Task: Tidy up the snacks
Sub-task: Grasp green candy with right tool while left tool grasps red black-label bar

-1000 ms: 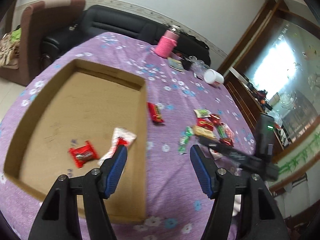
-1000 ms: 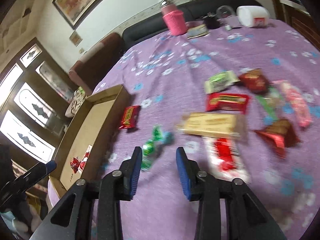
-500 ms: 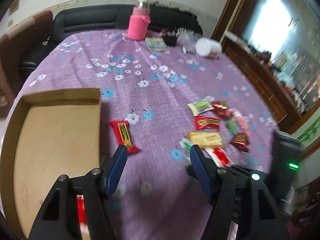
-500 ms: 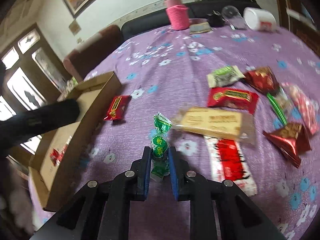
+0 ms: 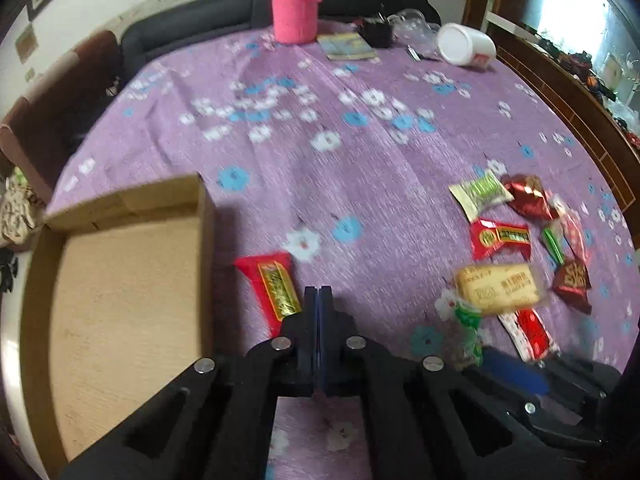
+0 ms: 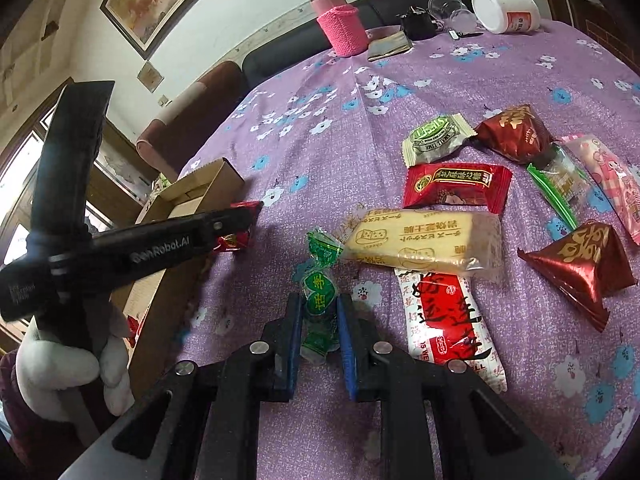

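Green candy (image 6: pixel 320 292) pinched between right gripper (image 6: pixel 319 320) jaws, on the table (image 6: pixel 400 92).
Left gripper (image 5: pixel 319 300) jaws pressed together, empty, just beside red bar (image 5: pixel 274 284); its body reads "GenRobot.AI". Cardboard box (image 5: pixel 120 280) wall stands near; open purple cloth beyond.

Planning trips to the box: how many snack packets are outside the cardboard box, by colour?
Green wrappers: 3 (green twist-wrapped candy in the right gripper, green-white flat packet, green-edged clear stick)
Bright red packets: 3 (gold-labelled bar, rectangular packet, long red-white packet)
Dark red foil pyramids: 2
Pale yellow cracker pack: 1
Pink packet: 1
Total: 10
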